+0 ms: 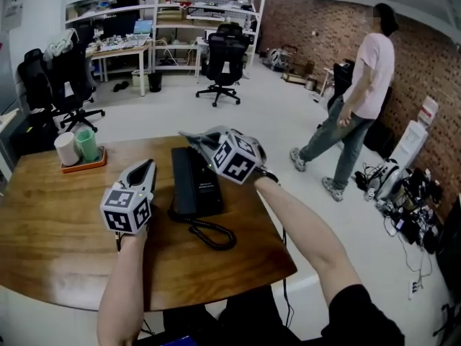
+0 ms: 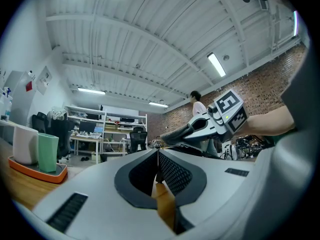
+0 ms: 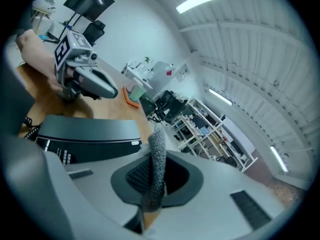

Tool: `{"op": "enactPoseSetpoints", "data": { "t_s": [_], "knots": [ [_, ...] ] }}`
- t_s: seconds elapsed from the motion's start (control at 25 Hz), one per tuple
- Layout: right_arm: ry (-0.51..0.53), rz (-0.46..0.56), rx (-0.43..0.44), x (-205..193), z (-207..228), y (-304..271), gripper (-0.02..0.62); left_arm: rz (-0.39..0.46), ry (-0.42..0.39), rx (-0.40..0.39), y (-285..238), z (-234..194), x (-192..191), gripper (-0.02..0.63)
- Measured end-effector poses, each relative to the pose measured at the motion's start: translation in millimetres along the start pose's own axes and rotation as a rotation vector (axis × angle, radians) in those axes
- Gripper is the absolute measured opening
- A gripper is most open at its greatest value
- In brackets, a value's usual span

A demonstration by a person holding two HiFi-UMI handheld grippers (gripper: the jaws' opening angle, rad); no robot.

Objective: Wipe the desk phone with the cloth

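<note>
- Lying flat on a wooden table [image 1: 57, 244]: black desk phone [image 1: 196, 182], long side running away from the person, roughly at the table's middle.
- Coiled cord [image 1: 210, 234]: black, looped on the tabletop at the phone's near end, one end leading back to the phone's left side.
- Right gripper [image 1: 193, 138]: raised over the far end of the phone, jaws pointing left and away. Clenched on a grey knitted cloth [image 3: 159, 151], pinched into a narrow fold and sticking out past the jaw tips. Contact between cloth and phone not discernible in any view.
- Left gripper [image 1: 149, 166]: just beside the phone's left edge, low over the table, jaws pointing away from the person. Pressed together, nothing between them; only a sliver of tabletop visible through the slit below.
- Orange tray [image 1: 85, 166]: far-left part of the table, well apart from the phone. Carrying a white container [image 1: 66, 148] and a green cup [image 1: 88, 144], side by side, both upright.
- Person [image 1: 367, 85]: pink top, jeans, standing on the pale floor to the right of the table, near a brick wall [image 1: 425, 56].
- Black office chair [image 1: 225, 56]: on the floor beyond the table, in front of white shelving [image 1: 209, 6] loaded with equipment.
</note>
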State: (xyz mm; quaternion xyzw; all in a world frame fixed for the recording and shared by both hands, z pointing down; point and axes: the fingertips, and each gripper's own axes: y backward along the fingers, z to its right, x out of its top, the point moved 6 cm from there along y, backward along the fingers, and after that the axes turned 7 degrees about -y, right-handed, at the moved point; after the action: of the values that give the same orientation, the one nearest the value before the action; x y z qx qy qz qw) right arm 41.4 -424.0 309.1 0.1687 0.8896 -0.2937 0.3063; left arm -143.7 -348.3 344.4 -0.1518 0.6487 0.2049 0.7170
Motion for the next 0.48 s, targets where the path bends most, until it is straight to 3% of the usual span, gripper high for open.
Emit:
{"op": "enactPoseSetpoints", "data": {
  "t_s": [0.2, 0.48],
  "knots": [
    [0.07, -0.015, 0.032, -6, -18, 6, 0.026, 0.0, -0.006, -0.004, 1, 2, 4, 0.003],
    [0.211, -0.009, 0.184, -17, -80, 51, 0.026, -0.001, -0.006, -0.001, 2, -1, 4, 0.003]
  ]
}}
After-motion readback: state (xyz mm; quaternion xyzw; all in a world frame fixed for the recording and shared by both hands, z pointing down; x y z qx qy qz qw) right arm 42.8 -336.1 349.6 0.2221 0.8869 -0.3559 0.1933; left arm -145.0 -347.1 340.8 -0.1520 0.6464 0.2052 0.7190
